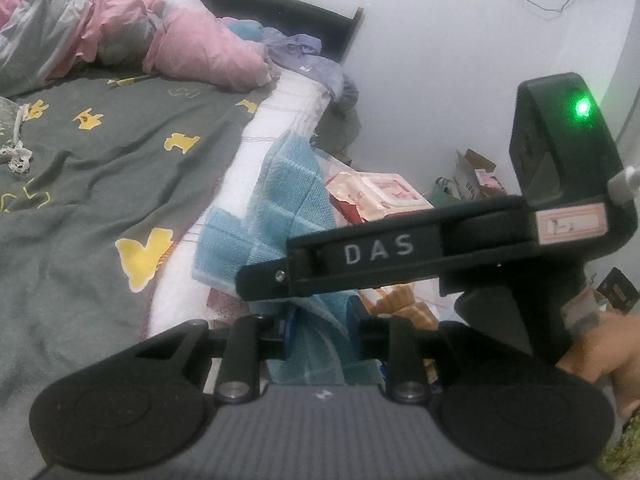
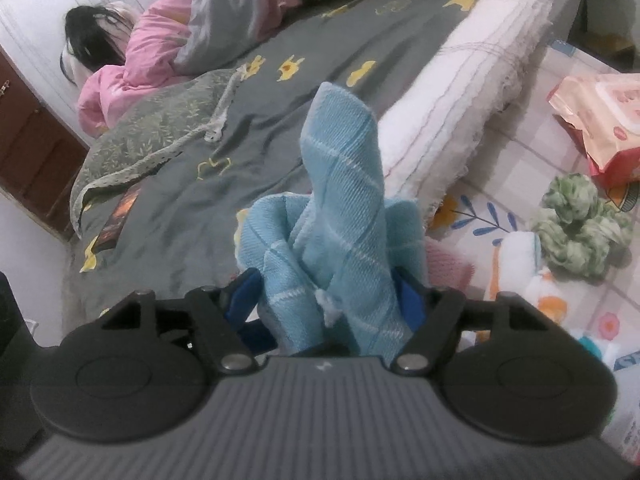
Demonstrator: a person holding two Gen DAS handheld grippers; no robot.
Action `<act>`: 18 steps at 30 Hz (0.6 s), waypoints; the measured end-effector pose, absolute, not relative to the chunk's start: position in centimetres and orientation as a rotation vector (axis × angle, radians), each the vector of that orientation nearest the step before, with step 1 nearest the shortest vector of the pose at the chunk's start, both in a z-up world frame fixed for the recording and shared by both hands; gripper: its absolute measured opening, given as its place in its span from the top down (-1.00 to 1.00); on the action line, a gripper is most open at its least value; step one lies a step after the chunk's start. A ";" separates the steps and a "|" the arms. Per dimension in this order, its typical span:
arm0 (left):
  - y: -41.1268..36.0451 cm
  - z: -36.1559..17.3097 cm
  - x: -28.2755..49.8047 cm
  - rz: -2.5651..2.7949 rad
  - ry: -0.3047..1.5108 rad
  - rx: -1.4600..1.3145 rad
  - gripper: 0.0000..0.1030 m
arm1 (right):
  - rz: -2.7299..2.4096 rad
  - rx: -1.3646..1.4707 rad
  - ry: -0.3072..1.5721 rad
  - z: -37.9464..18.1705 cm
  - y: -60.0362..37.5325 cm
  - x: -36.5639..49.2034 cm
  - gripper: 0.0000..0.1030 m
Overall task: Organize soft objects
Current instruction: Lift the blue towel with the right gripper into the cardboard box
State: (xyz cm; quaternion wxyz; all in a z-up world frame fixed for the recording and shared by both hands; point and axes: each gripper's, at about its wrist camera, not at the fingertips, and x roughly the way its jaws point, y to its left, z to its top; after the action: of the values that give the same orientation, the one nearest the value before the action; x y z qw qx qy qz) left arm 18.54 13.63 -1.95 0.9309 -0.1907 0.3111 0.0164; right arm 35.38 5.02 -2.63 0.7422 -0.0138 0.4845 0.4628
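Beside the grey bedsheet (image 2: 248, 128), both my grippers have the blue towel (image 2: 344, 216) between their fingers; whether left gripper (image 1: 320, 320) or right gripper (image 2: 328, 300) presses it, I cannot tell.

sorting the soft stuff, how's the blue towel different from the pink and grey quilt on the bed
The blue towel is small, a pale blue weave with thin check lines, bunched upright between the right gripper's fingers. The pink and grey quilt is far bigger, puffy and smooth, in pink and grey patches, lying heaped across the far side of the bed, untouched. Both are soft, crumpled and unfolded.
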 end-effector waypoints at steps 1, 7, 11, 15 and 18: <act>13.7 -2.0 18.5 0.033 0.640 -0.393 0.49 | 1.004 -0.037 1.061 -2.7 5.0 35.4 -0.17; 13.7 -1.6 18.1 0.064 0.636 -0.391 0.37 | 0.991 0.062 1.098 -3.0 4.1 36.1 0.32; 13.4 -0.9 17.8 0.057 0.632 -0.390 0.36 | 0.989 0.157 1.118 -2.6 2.7 36.5 0.58; 12.2 0.4 17.2 0.035 0.611 -0.372 0.36 | 0.994 0.200 1.100 -1.3 1.2 35.5 0.65; 10.9 1.9 16.2 -0.001 0.590 -0.352 0.36 | 0.998 0.234 1.083 0.0 -0.4 34.3 0.66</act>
State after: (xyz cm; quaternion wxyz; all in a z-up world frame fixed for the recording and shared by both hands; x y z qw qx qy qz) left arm 16.23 10.91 1.92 0.9415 -0.1727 0.2893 -0.0004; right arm 34.32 -0.39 -0.05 0.7347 0.1063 0.4928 0.4539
